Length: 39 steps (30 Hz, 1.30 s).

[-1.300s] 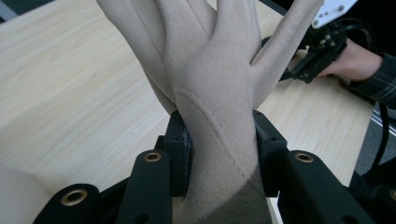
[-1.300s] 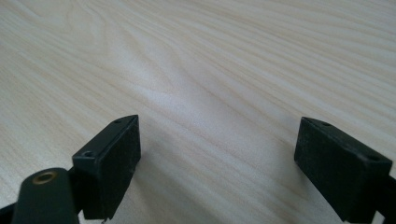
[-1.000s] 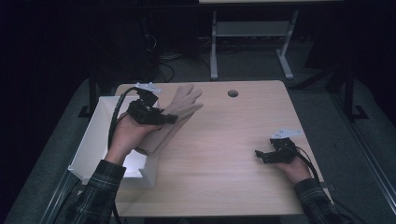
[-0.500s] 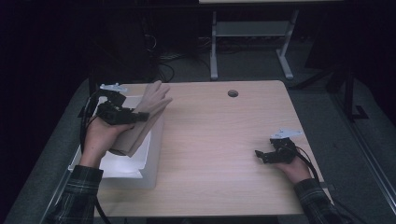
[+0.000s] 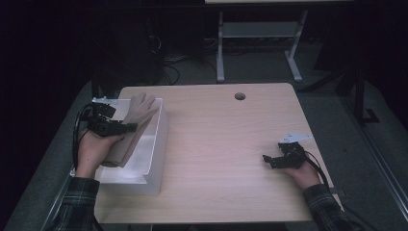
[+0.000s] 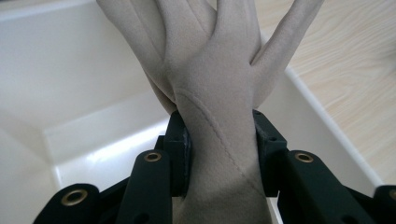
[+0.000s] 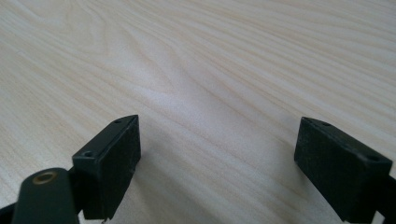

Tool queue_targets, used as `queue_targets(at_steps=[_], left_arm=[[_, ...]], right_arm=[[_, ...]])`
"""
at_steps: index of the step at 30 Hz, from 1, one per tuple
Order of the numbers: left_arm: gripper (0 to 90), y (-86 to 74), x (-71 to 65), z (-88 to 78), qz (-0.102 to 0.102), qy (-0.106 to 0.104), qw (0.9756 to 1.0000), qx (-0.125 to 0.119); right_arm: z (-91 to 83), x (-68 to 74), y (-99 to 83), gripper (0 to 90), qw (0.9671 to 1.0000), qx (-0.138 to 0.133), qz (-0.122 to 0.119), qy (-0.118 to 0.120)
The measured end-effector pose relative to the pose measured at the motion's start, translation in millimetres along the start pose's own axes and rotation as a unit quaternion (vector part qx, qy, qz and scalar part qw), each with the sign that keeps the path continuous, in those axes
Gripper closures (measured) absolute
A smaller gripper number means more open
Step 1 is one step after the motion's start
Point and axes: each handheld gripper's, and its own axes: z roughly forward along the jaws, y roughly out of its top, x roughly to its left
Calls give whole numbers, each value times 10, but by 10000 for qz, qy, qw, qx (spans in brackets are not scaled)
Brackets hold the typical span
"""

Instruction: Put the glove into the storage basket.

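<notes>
A beige glove [image 5: 134,126] hangs over the white bin [image 5: 155,149] at the table's left edge. My left gripper [image 5: 126,128] is shut on the glove's wrist part. In the left gripper view the glove [image 6: 219,88] stands between the two black jaws, its fingers spread upward above the bin's inside [image 6: 70,84]. My right gripper [image 5: 267,160] rests low over the wooden table [image 5: 226,144] at the right, open. In the right gripper view its pads [image 7: 119,156] stand wide apart with bare wood between them.
A round cable hole [image 5: 239,96] sits near the table's far edge. A metal table frame [image 5: 255,43] and cables lie on the dark floor beyond. The bin's right wall rises beside the left gripper.
My left gripper has carried the glove leftward from above the table to over the bin and lowered it. The right gripper has stayed put.
</notes>
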Motion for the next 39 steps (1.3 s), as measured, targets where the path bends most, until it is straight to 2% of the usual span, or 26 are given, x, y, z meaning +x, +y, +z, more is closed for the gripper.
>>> queue_targets(at_steps=[5,10,12,16,24,29,36,37,39], left_arm=[[645,-166,63,219,-83,23,9997,239],[645,-253,88,347,-128,57,9992,373],[645,-329,105,470,-109,117,9984,544],[644,-399,123,591,-148,125,9976,663],[630,-508,161,785,-157,131,9954,936],[613,-562,176,836,-218,147,9946,999],[498,-588,193,867,-291,174,9936,1078],[415,-590,202,862,-266,219,9940,1033],[360,-583,212,837,-303,198,9948,954]], right_arm=[[0,0,0,141,10000,2,0,0],[0,0,0,142,10000,1,1,0],[0,0,0,141,10000,0,0,0],[0,1,0,142,10000,2,4,-1],[0,1,0,142,10000,1,3,-1],[-1,1,0,142,10000,2,3,-1],[0,1,0,142,10000,2,3,-1],[0,1,0,142,10000,1,2,-2],[0,1,0,142,10000,1,3,-1]])
